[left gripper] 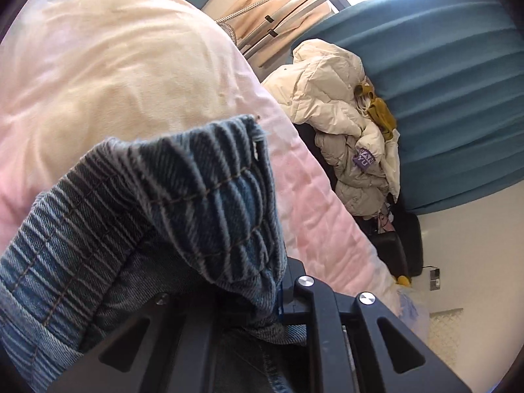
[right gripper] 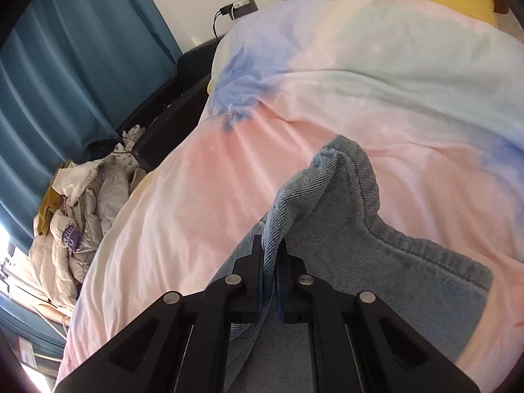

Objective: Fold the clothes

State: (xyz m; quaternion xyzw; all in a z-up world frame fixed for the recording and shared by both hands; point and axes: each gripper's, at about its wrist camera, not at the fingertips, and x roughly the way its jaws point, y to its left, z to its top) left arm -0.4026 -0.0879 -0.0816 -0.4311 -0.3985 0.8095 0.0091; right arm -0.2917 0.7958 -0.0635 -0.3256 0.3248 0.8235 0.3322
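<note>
Denim garment point(right gripper: 344, 229) being held at two points above pastel bed cover point(right gripper: 229, 180).

Right gripper point(right gripper: 270, 262): jaws narrow, light fabric edge being pinched between pads, rest draping down toward camera.

Left gripper point(left gripper: 278, 301): jaws narrow, gathered elastic waistband being clamped, bunched over and hiding fingertips.

Step judged: garment being carried for laying out, fold not yet made.

Next move judged: both edges being lowered level onto cover, cloth pulled taut between tongs.

Jacket pile point(left gripper: 347, 131) lying beside bed.
</note>
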